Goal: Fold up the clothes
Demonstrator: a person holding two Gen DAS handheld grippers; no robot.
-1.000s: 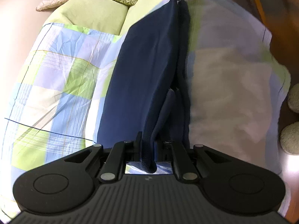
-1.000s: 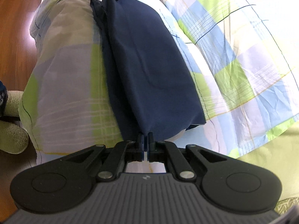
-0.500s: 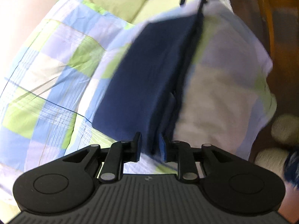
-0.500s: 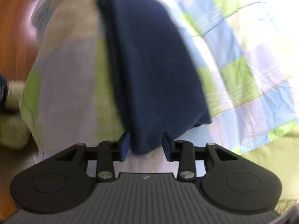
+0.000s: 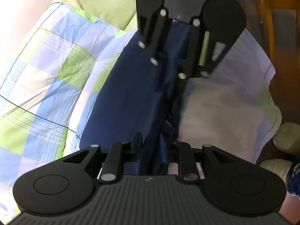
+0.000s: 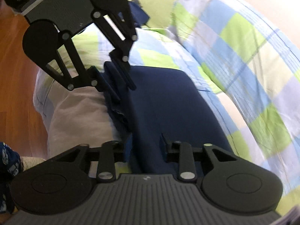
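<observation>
While both jaws gape over navy garment (image 5: pixel 129 101), checked quilt (image 5: pixel 56 71) beneath, slippers (image 5: pixel 286 138) beside bed.

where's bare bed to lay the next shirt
Free: checked quilt left of the navy garment, up to the green pillow. Pale strip on its right ends at the bed edge. Crowded: over the garment, both tongs, left and right.

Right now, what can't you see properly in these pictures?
- Near end of the navy garment: left wrist view, hidden behind the left gripper.
- Its far end: covered by the right gripper.
- Checked quilt: right wrist view, blurred.
- Fuzzy beige things: cut off by the edge, unidentifiable.
</observation>
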